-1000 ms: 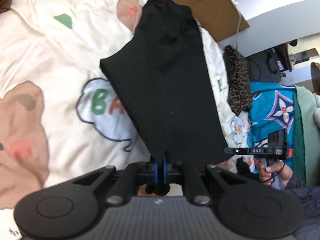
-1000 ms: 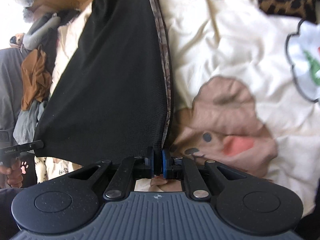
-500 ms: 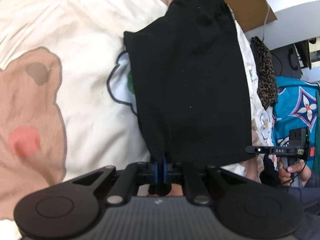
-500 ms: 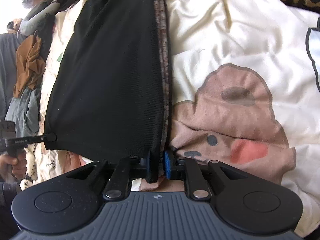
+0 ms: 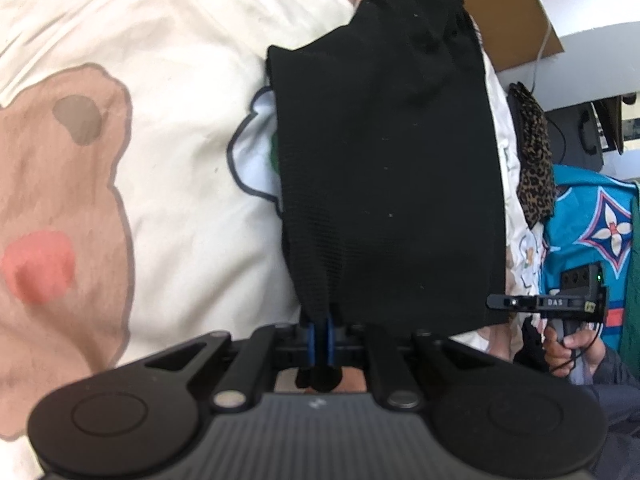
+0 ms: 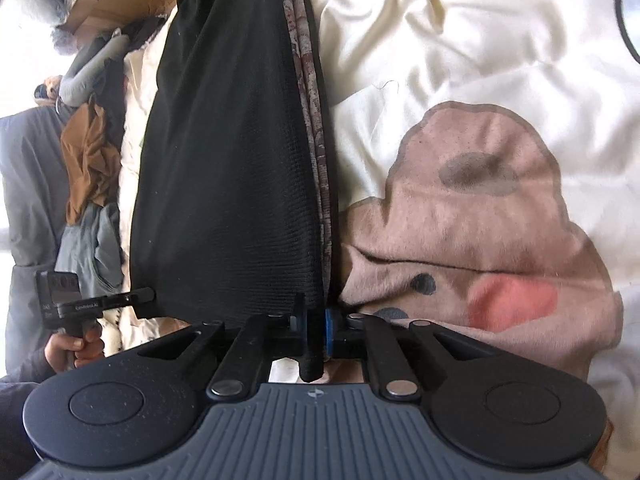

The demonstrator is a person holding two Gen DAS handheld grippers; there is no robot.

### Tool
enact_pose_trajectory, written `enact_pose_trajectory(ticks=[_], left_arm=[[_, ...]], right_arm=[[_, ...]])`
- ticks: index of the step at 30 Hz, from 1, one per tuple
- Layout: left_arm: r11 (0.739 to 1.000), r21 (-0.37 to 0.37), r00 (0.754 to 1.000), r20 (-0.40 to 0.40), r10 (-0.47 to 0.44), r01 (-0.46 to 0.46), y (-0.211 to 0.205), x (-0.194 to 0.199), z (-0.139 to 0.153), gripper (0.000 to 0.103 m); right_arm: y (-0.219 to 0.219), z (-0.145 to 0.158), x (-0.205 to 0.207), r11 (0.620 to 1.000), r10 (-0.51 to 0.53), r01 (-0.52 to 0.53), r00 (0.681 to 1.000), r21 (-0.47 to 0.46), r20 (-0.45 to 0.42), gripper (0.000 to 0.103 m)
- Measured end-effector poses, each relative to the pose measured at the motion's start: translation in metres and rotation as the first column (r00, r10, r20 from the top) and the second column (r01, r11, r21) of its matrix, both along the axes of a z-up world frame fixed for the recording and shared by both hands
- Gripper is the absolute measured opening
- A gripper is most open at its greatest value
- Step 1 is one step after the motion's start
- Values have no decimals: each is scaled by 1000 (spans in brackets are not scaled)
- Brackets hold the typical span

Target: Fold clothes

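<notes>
A black garment (image 5: pixel 384 168) stretches away from me over a cream bed cover (image 5: pixel 160 80) printed with bears. My left gripper (image 5: pixel 320 328) is shut on its near left corner, with fabric bunched between the blue pads. In the right wrist view the same black garment (image 6: pixel 232 160) shows a patterned strip (image 6: pixel 308 80) along its right edge. There my right gripper (image 6: pixel 316 328) is shut on the near corner by that strip. Each view catches the other gripper at the garment's far corner: the right gripper (image 5: pixel 494 302) and the left gripper (image 6: pixel 148 294).
A cardboard box (image 5: pixel 500 8) stands past the bed's far end. A leopard-print cloth (image 5: pixel 534 152) and a blue patterned fabric (image 5: pixel 588 216) lie to the right. A heap of brown and grey clothes (image 6: pixel 88 148) sits off the bed's left side. Bare cover (image 6: pixel 460 60) spreads to the right.
Both grippers have sunk toward the bed with the garment, which now hangs lower over the cover. The right pads parted a little half a second ago and have closed on the cloth again.
</notes>
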State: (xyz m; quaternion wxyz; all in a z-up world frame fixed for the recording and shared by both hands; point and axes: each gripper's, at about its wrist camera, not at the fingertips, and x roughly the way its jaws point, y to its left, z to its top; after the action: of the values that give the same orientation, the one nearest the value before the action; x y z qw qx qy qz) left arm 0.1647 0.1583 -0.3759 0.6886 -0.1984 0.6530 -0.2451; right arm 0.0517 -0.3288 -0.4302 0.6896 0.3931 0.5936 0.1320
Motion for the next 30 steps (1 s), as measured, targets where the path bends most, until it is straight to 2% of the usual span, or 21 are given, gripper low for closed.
enact_pose_trajectory(ticks=[4, 13, 20, 26, 30], left_arm=[[1000, -23, 1000, -8, 17, -17, 6, -3, 8, 6], [998, -57, 1000, 0, 2, -2, 6, -12, 45, 6], [996, -87, 999, -43, 1, -5, 11, -32, 63, 6], [995, -99, 995, -93, 20, -30, 16, -55, 79, 5], [990, -117, 991, -120, 62, -76, 23, -68, 86, 5]], right_arm=[[0, 14, -6, 1000, 22, -23, 999, 12, 24, 5], [-11, 63, -20, 994, 95, -99, 990, 39, 102, 4], [-15, 100, -38, 985, 157, -164, 980, 57, 119, 4], [-2, 114, -58, 968, 222, -231, 970, 97, 96, 4], [-4, 116, -59, 976, 168, -183, 979, 122, 118, 4]])
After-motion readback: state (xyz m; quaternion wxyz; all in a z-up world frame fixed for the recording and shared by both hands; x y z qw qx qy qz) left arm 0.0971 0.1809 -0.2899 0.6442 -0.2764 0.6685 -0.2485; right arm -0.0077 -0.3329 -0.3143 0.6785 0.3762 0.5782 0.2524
